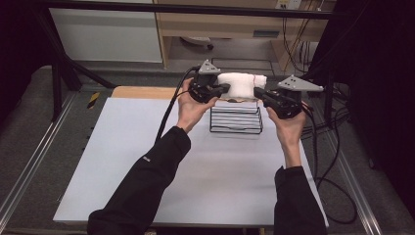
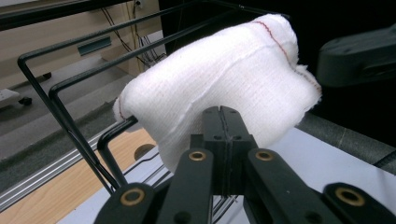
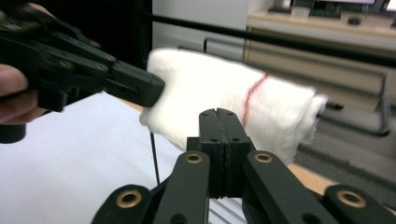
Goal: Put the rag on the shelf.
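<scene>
A folded white cloth (image 1: 241, 84) with a thin red stitch line is held over the far top edge of a black wire rack (image 1: 236, 120). My left gripper (image 1: 226, 88) is shut on the cloth's left end, and my right gripper (image 1: 257, 92) is shut on its right end. In the left gripper view the closed jaws of the left gripper (image 2: 223, 112) pinch the near edge of the cloth (image 2: 219, 79), with the rack's wires (image 2: 56, 102) running under it. In the right gripper view the right gripper (image 3: 217, 114) bites the cloth (image 3: 224, 93); the left gripper (image 3: 140, 86) grips the opposite end. Whether the cloth rests on the rack is unclear.
The rack stands at the far middle of a white tabletop (image 1: 147, 161), with a wooden strip (image 1: 142, 92) behind it. Black cables (image 1: 169, 110) trail from both grippers. Metal rails (image 1: 29, 161) run along the table's sides, and cabinets stand beyond.
</scene>
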Motion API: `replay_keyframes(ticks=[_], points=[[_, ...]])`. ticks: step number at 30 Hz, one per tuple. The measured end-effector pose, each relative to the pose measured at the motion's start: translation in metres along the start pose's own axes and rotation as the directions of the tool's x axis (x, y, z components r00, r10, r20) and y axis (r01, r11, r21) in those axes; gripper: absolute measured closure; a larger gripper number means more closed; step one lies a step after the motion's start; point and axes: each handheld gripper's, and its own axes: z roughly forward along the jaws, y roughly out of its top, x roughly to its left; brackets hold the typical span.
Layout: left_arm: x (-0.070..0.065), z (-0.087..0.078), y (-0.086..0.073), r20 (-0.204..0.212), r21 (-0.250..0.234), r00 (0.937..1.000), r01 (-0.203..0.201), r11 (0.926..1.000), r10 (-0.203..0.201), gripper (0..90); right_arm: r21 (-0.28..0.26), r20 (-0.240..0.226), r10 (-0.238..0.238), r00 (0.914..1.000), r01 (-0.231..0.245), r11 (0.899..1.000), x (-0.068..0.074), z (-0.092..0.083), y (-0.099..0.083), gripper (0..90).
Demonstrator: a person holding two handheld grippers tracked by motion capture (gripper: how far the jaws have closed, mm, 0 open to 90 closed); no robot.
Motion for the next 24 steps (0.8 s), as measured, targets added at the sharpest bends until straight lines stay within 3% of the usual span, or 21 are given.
replay_keyframes(ticks=[9,16,19,24], points=[[0.001,0.008,-0.006,-0.028,-0.01,0.9996,-0.001,0.9999,0.001,89.8,0.031,0.065,0.013,0.9978,-0.015,0.999,-0.008,0.023,-0.018,90.0],[-0.001,0.001,-0.008,-0.012,-0.019,0.9999,-0.007,0.9998,0.007,89.4,-0.004,0.042,0.017,0.999,-0.017,1.0,-0.007,0.015,-0.019,85.6],[-0.002,-0.007,-0.011,0.01,-0.007,0.9999,-0.004,1.0,0.004,83.4,-0.011,0.023,0.02,0.9995,-0.02,1.0,-0.004,0.007,-0.018,78.6],[-0.003,-0.022,-0.02,0.009,0.023,0.9999,-0.012,0.9997,0.012,71.5,-0.017,0.004,0.04,0.9992,-0.04,0.999,-0.002,-0.004,-0.018,62.8]])
